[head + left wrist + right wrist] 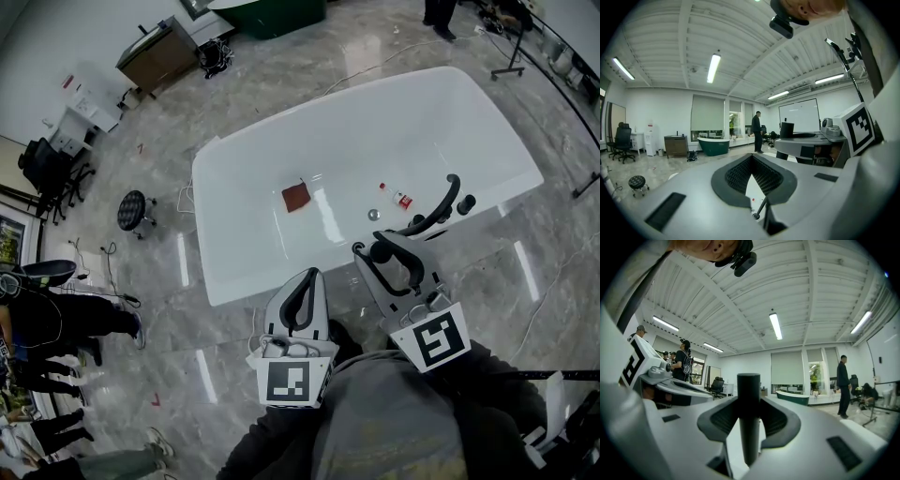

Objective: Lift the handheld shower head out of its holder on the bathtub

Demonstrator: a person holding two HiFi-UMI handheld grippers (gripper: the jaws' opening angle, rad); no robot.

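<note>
The white bathtub [234, 225] lies ahead in the head view. On its near rim stand a curved black spout [442, 204] and a black knob [466, 202]. My right gripper [380, 253] is at this fitting, shut on the black stick-shaped shower head [381, 249]. In the right gripper view the shower head [749, 394] stands upright between the pads [780, 420] of my right gripper [749, 416]; its holder is hidden. My left gripper [312, 276] hovers by the near rim, left of the right one. The left gripper [751, 158] is shut, tips touching, with nothing between them.
Inside the tub lie a reddish-brown cloth [296, 197], a small red-labelled bottle [401, 199] and the drain [373, 215]. A black stool [134, 208] stands left of the tub, with people [56, 319] at the far left. A dark green tub [272, 14] and a cabinet [159, 54] are farther off.
</note>
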